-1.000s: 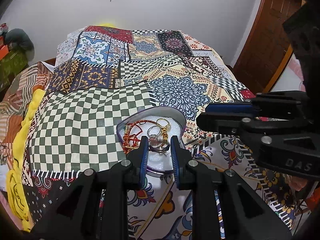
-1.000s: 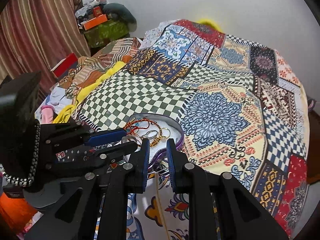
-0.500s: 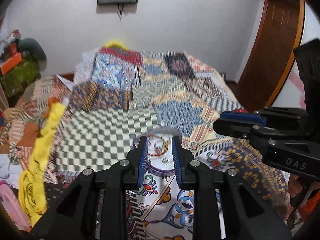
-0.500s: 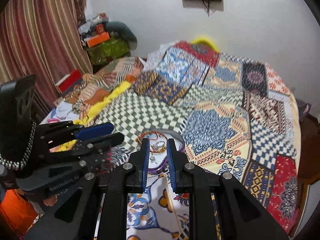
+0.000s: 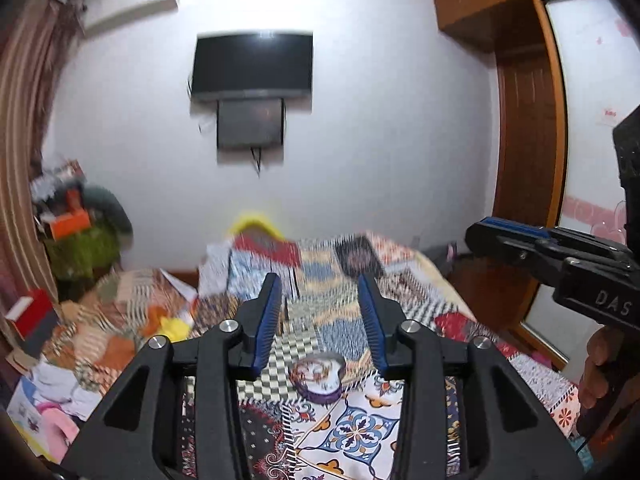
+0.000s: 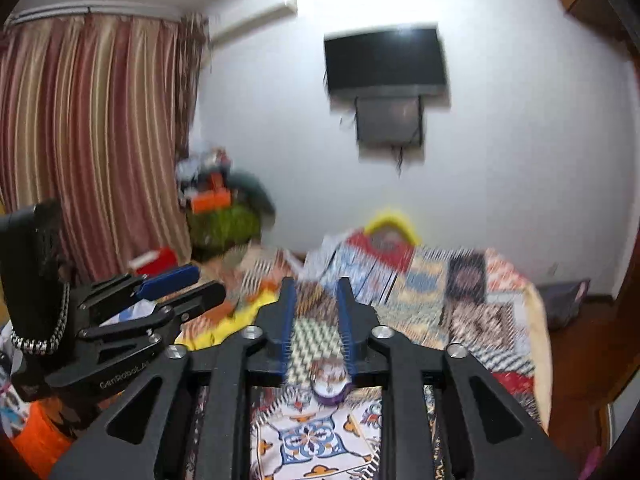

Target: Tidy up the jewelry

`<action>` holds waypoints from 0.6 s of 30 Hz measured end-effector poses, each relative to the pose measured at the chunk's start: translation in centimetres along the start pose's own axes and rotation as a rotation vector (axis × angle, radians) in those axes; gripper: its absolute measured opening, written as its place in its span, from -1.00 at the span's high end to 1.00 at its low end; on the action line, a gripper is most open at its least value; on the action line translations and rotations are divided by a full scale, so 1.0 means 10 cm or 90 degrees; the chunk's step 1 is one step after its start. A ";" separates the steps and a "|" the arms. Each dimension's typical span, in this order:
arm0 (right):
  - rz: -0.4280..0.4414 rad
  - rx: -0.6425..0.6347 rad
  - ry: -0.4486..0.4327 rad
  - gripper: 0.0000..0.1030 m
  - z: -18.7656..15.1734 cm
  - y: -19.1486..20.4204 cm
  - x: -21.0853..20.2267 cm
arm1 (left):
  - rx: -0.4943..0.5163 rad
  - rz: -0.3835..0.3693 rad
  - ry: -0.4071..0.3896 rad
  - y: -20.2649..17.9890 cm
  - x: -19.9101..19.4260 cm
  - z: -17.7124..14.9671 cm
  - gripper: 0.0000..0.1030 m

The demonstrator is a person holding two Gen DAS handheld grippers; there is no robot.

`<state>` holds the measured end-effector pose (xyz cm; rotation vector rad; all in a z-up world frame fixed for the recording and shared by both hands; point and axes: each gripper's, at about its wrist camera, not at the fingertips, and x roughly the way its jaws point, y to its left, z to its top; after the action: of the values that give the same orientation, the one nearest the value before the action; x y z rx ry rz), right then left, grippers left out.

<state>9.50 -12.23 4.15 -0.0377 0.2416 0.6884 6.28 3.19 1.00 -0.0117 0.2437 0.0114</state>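
A small purple-rimmed jewelry dish point(image 5: 318, 376) with red and gold pieces in it sits on the patchwork bedspread point(image 5: 360, 280). It also shows in the right wrist view point(image 6: 330, 382), blurred. My left gripper point(image 5: 320, 312) is open and empty, held well above and behind the dish. My right gripper point(image 6: 316, 320) is open with a narrower gap and empty, also raised away from the dish. Each gripper shows at the side of the other's view: the right gripper point(image 5: 560, 252) and the left gripper point(image 6: 132, 312).
The bed fills the lower middle. A wall TV point(image 5: 252, 66) hangs above it. A striped curtain point(image 6: 88, 140) and piled clothes and boxes point(image 5: 76, 232) are at the left. A wooden door point(image 5: 524, 152) is at the right.
Both grippers have pulled back and up from the dish and tilted toward the wall. The left gripper has opened wider. The jewelry stays in the dish.
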 end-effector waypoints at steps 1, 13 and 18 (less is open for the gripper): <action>-0.011 0.002 -0.026 0.12 0.00 0.03 -0.12 | 0.000 0.005 -0.018 -0.02 -0.11 0.02 0.05; -0.127 -0.006 -0.109 -0.96 -0.10 0.22 -0.44 | -0.042 0.035 -0.107 -0.09 -0.78 -0.03 -0.98; -0.126 -0.020 -0.106 -0.99 -0.13 0.27 -0.46 | -0.048 0.031 -0.091 -0.06 -0.72 -0.06 -0.99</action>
<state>4.05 -13.17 4.11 -0.0335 0.0661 0.4947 -0.87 2.50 2.16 -0.0789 0.1006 0.0700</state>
